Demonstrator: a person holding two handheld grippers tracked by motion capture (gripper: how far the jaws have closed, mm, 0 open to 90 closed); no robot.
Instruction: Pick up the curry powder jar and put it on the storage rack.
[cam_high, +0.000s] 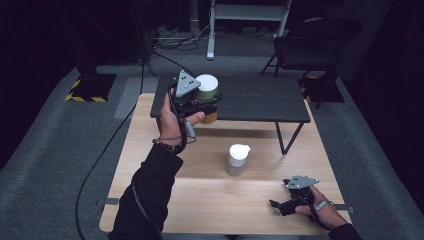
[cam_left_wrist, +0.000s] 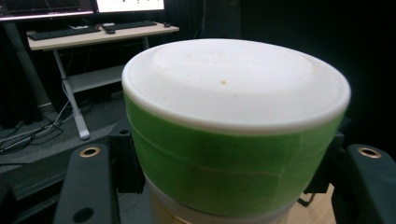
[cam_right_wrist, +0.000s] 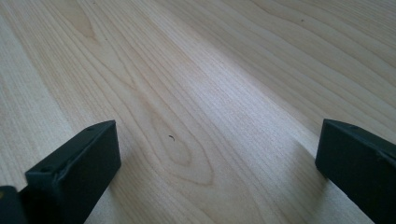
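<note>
A jar with a white lid, a green band and a tan lower body (cam_high: 208, 95) is lifted off the wooden table, clamped in my left gripper (cam_high: 202, 102). In the left gripper view the jar (cam_left_wrist: 233, 135) sits tight between both black jaws. A second, smaller jar with a white cap (cam_high: 236, 159) stands upright at the table's middle. My right gripper (cam_high: 280, 206) rests low on the table at the front right, pointing left. Its jaws (cam_right_wrist: 215, 163) stand wide apart over bare wood with nothing between them.
The light wooden table (cam_high: 150, 200) has a dark low bench (cam_high: 260, 102) across its far side. Beyond it are a black chair (cam_high: 315, 45), a white desk frame (cam_high: 247, 20) and cables on the grey carpet.
</note>
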